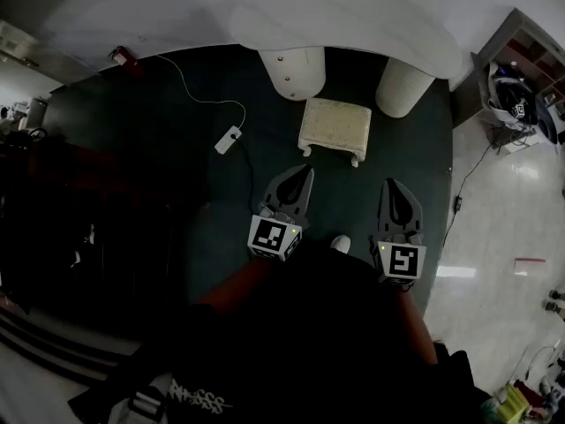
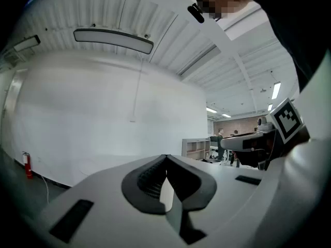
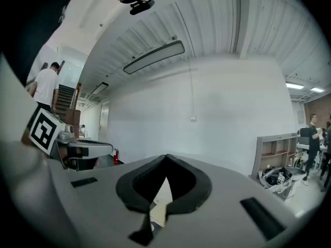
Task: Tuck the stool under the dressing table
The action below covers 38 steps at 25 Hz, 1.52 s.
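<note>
In the head view a small cream stool (image 1: pixel 335 128) with short legs stands on the dark carpet, just in front of the white dressing table (image 1: pixel 344 20) and between its two round pedestals (image 1: pixel 293 71). Both grippers hover side by side nearer to me than the stool, pointing toward it. My left gripper (image 1: pixel 306 174) is shut and empty, its tip a short way from the stool's near left corner. My right gripper (image 1: pixel 393 186) is shut and empty too, to the right of the stool. In each gripper view the jaws (image 2: pixel 165 159) (image 3: pixel 165 159) meet at their tips.
A white cable with a small box (image 1: pixel 229 140) lies on the carpet left of the stool. The right pedestal (image 1: pixel 404 87) stands near the carpet's edge, with light floor (image 1: pixel 503 228) beyond. A shelf unit (image 1: pixel 521 69) with clutter stands at far right. Dark furniture (image 1: pixel 79 210) fills the left.
</note>
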Motion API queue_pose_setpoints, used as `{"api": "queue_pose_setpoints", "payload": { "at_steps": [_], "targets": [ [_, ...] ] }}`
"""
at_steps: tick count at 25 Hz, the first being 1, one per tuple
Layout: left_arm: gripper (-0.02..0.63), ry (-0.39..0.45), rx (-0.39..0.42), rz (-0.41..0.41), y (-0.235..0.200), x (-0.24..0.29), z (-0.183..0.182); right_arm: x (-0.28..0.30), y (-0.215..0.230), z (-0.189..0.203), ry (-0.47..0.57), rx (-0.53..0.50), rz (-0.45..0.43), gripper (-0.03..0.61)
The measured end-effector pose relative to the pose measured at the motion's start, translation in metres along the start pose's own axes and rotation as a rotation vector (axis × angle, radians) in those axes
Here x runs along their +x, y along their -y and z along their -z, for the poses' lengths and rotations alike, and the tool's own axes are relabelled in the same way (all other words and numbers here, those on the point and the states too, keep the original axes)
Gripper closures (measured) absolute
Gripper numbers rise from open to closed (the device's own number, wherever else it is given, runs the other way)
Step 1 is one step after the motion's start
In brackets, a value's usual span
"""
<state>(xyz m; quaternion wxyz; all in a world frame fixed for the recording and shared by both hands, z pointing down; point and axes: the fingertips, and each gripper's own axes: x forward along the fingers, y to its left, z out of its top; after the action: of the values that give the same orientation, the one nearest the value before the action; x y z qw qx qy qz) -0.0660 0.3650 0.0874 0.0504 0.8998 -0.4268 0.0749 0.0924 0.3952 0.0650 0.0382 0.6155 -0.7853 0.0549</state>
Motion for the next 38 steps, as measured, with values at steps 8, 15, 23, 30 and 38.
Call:
{"api": "queue_pose_setpoints", "payload": {
  "at_steps": [8, 15, 23, 30, 38],
  "targets": [
    [0.598, 0.006, 0.0, -0.05, 0.007, 0.003, 0.009, -0.011, 0.01, 0.014, 0.02, -0.005, -0.062, 0.538],
    [0.598, -0.035, -0.045, -0.075, -0.02, 0.018, 0.027, 0.01, 0.018, 0.028, 0.002, 0.06, -0.071, 0.538],
    [0.598, -0.084, -0.064, -0.045, -0.081, 0.062, 0.06, 0.078, 0.027, 0.053, -0.08, 0.045, -0.048, 0.538],
    [0.598, -0.113, -0.103, -0.009, -0.149, 0.109, 0.088, 0.168, 0.051, 0.053, -0.102, 0.045, -0.003, 0.538],
    [0.598, -0.152, -0.116, 0.068, -0.214, 0.176, 0.11, 0.256, 0.058, 0.073, -0.144, 0.092, 0.074, 0.538]
  ]
}}
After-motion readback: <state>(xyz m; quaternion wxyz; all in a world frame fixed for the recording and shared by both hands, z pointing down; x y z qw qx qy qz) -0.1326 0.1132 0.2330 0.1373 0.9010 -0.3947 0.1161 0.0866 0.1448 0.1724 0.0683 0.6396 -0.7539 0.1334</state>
